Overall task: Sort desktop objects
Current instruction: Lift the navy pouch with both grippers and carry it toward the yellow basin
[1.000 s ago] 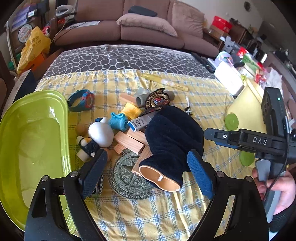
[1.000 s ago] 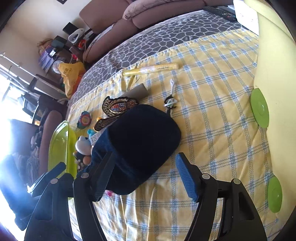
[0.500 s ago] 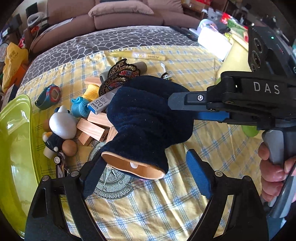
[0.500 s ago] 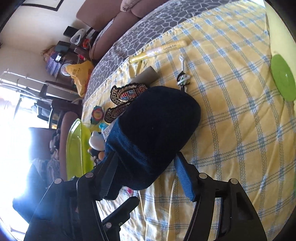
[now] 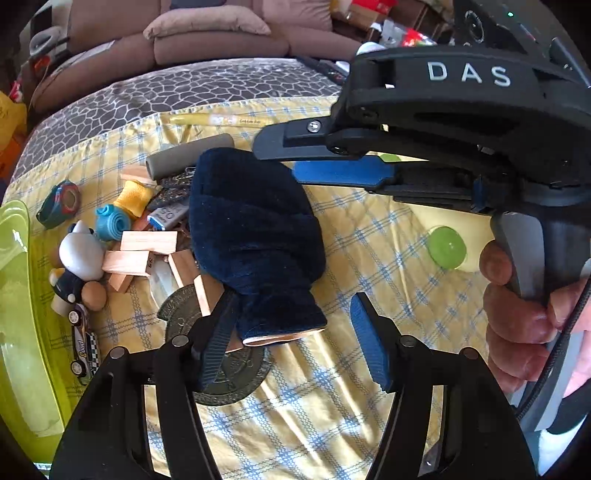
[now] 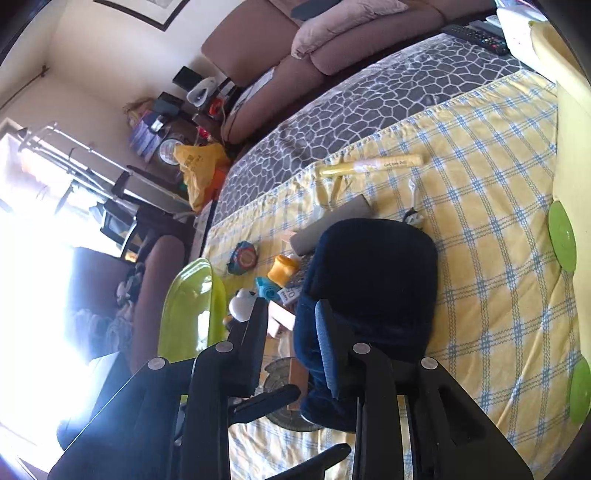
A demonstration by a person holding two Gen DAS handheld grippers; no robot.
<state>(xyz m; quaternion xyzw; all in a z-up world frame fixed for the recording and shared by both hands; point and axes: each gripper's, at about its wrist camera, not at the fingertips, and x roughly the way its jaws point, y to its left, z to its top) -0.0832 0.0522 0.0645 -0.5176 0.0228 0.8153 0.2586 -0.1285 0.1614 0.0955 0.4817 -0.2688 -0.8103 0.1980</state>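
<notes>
Slipper lifted; both grippers closing on it.

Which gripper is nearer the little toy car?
Left. The left gripper, jaws closing around the heel of the slipper, is beside the toy car; the right gripper, closing on its far end, is farther off.

- A brown sofa with a pale pillow stands against a cream wall.
- Bright daylight floods from a window at left.
- Cluttered shelves fill the corner.
</notes>
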